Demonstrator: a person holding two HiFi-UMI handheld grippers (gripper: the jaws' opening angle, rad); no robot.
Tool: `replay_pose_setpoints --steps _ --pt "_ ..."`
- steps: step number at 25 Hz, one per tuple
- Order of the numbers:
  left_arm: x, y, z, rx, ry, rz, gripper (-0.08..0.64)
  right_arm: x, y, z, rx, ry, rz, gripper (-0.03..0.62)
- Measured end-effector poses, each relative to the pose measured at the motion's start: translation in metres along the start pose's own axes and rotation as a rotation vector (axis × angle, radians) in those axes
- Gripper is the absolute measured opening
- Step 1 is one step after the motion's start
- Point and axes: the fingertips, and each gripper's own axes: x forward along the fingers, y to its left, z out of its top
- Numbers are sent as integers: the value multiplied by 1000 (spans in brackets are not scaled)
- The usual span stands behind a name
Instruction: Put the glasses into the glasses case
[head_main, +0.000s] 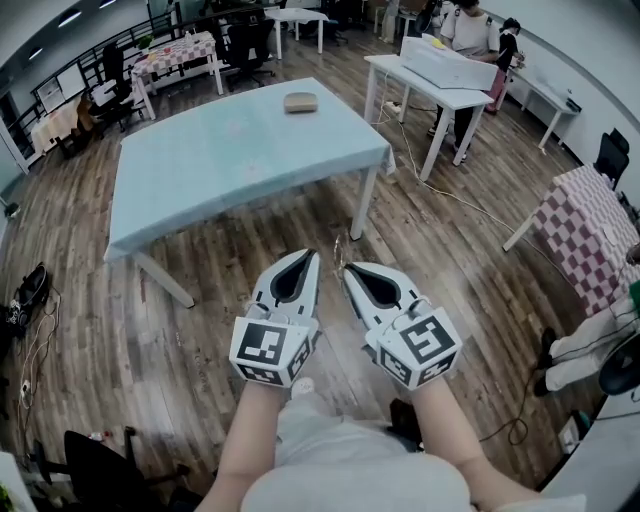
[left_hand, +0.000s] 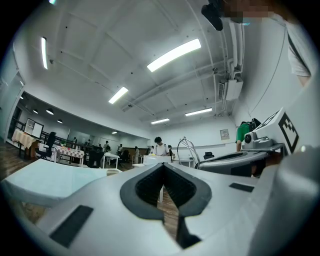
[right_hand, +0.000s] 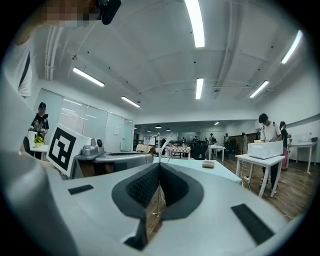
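Note:
A tan glasses case (head_main: 300, 101) lies shut near the far edge of the table under a pale blue cloth (head_main: 230, 160); it also shows far ahead in the right gripper view (right_hand: 208, 164). Both grippers are held side by side over the wooden floor, short of the table's near edge. My right gripper (head_main: 348, 268) is shut on thin wire-framed glasses (head_main: 339, 247), whose frame sticks up past the jaw tips (right_hand: 160, 145). The left gripper (head_main: 312, 256) is shut with nothing in it, its tips meeting (left_hand: 163, 165). From the left gripper view the glasses (left_hand: 188, 150) show at the right gripper's tip.
A white table (head_main: 440, 95) with a white box stands at the back right, with people (head_main: 470, 25) beyond it. Checked-cloth tables stand at the right (head_main: 590, 230) and back left (head_main: 175, 50). Cables run across the floor (head_main: 470, 200). Office chairs (head_main: 245, 45) stand behind the blue table.

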Motion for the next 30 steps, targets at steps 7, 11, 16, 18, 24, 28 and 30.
replay_pose_setpoints --steps 7,11,16,18,24,28,30 --pt "26 47 4 -13 -2 -13 9 45 -14 7 11 -2 -27 11" --pt "41 69 6 -14 2 -32 9 70 -18 10 12 -3 -38 11" --pt "53 87 -1 -6 9 -73 9 95 -18 4 16 -2 -57 11" --pt "57 92 -3 -3 10 -86 9 102 -21 3 20 -6 -71 11" --pt "72 101 -6 -14 16 -111 9 108 -34 2 23 3 -120 11" --pt "79 102 -8 -6 21 -130 9 112 -43 2 23 0 -136 11" --pt "81 106 -9 -7 22 -130 9 115 -45 3 26 -5 -139 11"
